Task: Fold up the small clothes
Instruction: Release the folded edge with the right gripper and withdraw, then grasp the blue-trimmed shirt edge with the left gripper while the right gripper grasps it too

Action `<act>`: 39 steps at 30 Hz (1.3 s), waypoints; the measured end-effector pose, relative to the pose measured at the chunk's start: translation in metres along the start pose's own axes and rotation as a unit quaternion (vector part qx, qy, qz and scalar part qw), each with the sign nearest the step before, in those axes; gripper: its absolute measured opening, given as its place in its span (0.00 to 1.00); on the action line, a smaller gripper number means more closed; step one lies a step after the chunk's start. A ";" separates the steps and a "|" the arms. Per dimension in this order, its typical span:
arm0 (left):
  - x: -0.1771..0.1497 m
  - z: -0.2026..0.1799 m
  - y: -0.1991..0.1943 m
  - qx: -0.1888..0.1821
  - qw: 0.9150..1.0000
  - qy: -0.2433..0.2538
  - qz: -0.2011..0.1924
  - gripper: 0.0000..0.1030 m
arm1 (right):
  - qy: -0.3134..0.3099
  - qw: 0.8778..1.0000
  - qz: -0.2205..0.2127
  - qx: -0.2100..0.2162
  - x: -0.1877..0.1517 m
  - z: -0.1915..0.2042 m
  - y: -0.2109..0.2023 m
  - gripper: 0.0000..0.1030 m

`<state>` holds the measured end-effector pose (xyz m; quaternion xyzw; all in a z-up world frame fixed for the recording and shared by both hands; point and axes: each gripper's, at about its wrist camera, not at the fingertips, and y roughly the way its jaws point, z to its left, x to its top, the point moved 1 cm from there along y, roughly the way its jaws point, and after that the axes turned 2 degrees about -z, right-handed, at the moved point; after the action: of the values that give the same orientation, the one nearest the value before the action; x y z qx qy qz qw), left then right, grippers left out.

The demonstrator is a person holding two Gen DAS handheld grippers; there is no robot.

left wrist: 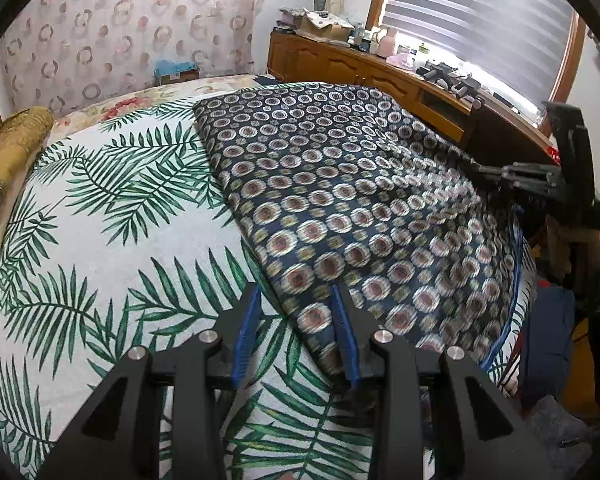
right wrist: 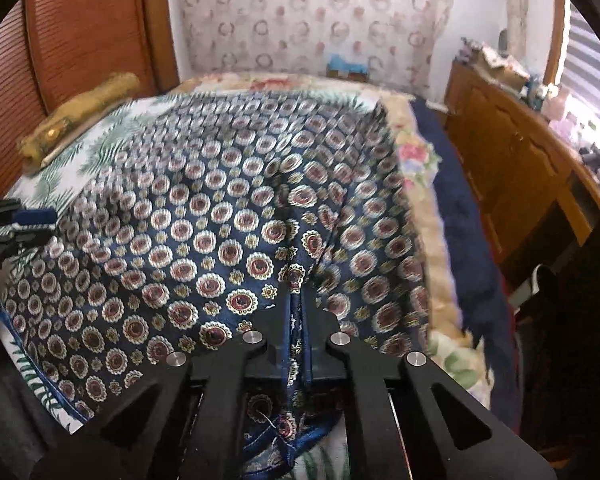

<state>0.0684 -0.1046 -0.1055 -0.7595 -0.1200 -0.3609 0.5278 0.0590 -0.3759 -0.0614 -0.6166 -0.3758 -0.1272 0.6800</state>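
Navy silky garment with rows of round medallion print (left wrist: 340,184) lying spread across white bedcover with green palm-leaf print (left wrist: 100,208). Right gripper (right wrist: 298,300) pinching bunched navy edge, jaws clamped on cloth, tenting fabric upward. Left gripper (left wrist: 296,320) hovering at near hem, blue-padded jaws apart, gripping nothing. Judging fold just beginning. Next move likely calling for left clamping hem, then both carrying edge across.

Patterned cloth (left wrist: 340,184) on palm-print bed (left wrist: 112,236)
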 end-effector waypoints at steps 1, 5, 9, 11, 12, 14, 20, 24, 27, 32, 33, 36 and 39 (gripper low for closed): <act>0.000 0.000 0.000 -0.001 1.000 -0.001 0.001 0.34 | 0.002 1.000 -0.010 -0.013 0.001 -0.002 -0.005 0.01; -0.005 -0.001 -0.003 -0.021 1.000 -0.005 0.011 0.34 | 0.015 0.999 -0.018 -0.025 0.004 -0.012 -0.014 0.01; -0.013 -0.005 -0.003 -0.034 0.999 -0.005 0.025 0.34 | 0.010 0.999 -0.016 -0.041 -0.001 -0.009 -0.014 0.02; -0.016 -0.006 -0.005 -0.037 0.999 -0.005 0.026 0.34 | 0.017 0.999 -0.017 -0.041 -0.003 -0.010 -0.016 0.06; -0.016 -0.006 -0.006 -0.040 0.999 -0.006 0.027 0.34 | 0.024 0.998 -0.017 -0.047 -0.005 -0.011 -0.017 0.08; -0.019 -0.007 -0.009 -0.055 0.998 -0.013 0.031 0.34 | 0.033 0.997 -0.018 -0.061 -0.003 -0.015 -0.020 0.15; -0.025 -0.015 -0.014 -0.086 0.996 -0.019 0.034 0.34 | 0.068 0.995 -0.026 -0.072 -0.026 -0.020 -0.035 0.62; -0.027 -0.019 -0.014 -0.110 0.993 -0.017 0.037 0.26 | 0.079 0.995 -0.008 -0.060 -0.043 -0.016 -0.033 0.63; -0.027 -0.020 -0.014 -0.120 0.992 -0.020 0.035 0.05 | 0.088 0.995 -0.001 -0.047 -0.051 -0.011 -0.033 0.63; -0.019 -0.023 -0.027 -0.127 0.992 -0.018 0.005 0.00 | 0.081 0.996 0.002 -0.035 -0.052 -0.001 -0.035 0.62; -0.017 -0.024 -0.029 -0.129 0.992 -0.017 0.000 0.00 | 0.077 0.996 0.003 -0.033 -0.052 0.002 -0.035 0.59; -0.011 -0.024 -0.035 -0.129 0.991 -0.015 -0.016 0.00 | 0.071 0.997 0.004 -0.021 -0.050 0.013 -0.035 0.40; -0.001 -0.025 -0.042 -0.132 0.990 -0.015 -0.037 0.00 | 0.064 0.998 0.000 -0.017 -0.048 0.019 -0.034 0.23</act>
<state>0.0337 -0.1090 -0.0719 -0.8228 -0.1071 -0.3820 0.4068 -0.0023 -0.3793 -0.0696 -0.6187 -0.3290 -0.1733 0.6920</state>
